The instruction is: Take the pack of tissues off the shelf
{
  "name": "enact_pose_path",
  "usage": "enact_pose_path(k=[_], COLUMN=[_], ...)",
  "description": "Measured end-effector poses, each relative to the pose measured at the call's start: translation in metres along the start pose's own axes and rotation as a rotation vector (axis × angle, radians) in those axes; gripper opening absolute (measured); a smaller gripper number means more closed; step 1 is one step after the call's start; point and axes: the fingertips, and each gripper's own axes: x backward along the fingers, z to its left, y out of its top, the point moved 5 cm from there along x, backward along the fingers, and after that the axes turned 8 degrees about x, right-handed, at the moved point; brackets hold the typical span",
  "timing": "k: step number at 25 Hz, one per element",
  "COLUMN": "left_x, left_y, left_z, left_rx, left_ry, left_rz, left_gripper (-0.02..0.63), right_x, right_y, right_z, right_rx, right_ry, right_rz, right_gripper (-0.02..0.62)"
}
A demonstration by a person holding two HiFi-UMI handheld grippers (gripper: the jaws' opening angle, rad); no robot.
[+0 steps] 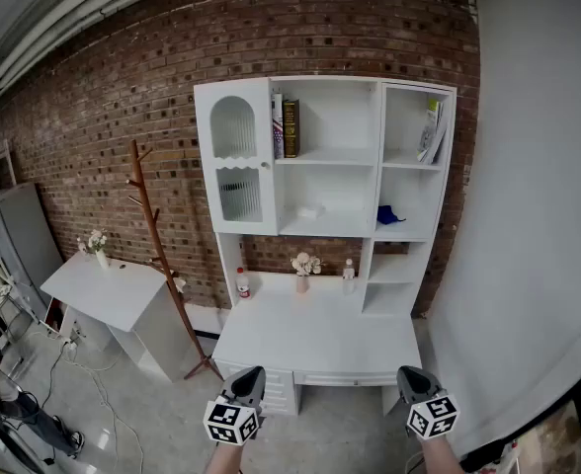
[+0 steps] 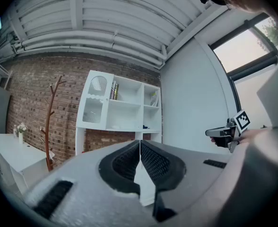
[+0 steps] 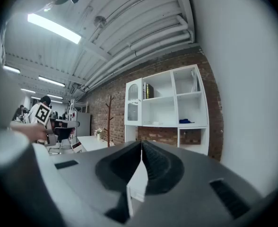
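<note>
A small pale pack of tissues (image 1: 310, 209) lies on the middle shelf of the white shelf unit (image 1: 365, 156), which stands against the brick wall. Both grippers hang low in the head view, well short of the shelf and in front of the desk top (image 1: 320, 339). My left gripper (image 1: 253, 372) is shut and holds nothing; in its own view the jaws (image 2: 140, 144) meet with no gap. My right gripper (image 1: 406, 371) is shut and empty too, and its jaws (image 3: 141, 144) are pressed together. Each gripper view shows the shelf unit (image 2: 122, 109) (image 3: 169, 103) far off.
Books (image 1: 285, 126) stand on the top shelf and a blue cloth (image 1: 389, 215) lies in the right compartment. A red-capped bottle (image 1: 242, 283), a flower vase (image 1: 303, 267) and a small bottle (image 1: 349, 274) stand on the desk. To the left are a wooden coat rack (image 1: 159, 255) and a white side table (image 1: 108, 289).
</note>
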Motion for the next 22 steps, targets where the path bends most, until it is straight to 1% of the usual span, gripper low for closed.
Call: enact_pose_path(k=[5,22], left_x=[-0.003,0.002], left_y=[-0.002,-0.003], left_z=[-0.001,0.001], left_rx=[0.002,0.019], left_ry=[0.001,-0.021], left_rz=[-0.001,0.002], left_gripper=[0.026,0.026], right_x=[-0.001,0.002], right_y=[-0.002,0.004], right_z=[-0.004,0.007], right_rx=[0.001,-0.003], right_ry=[0.002,-0.017], right_rz=[-0.002,-0.002], right_gripper=[0.031,0.031])
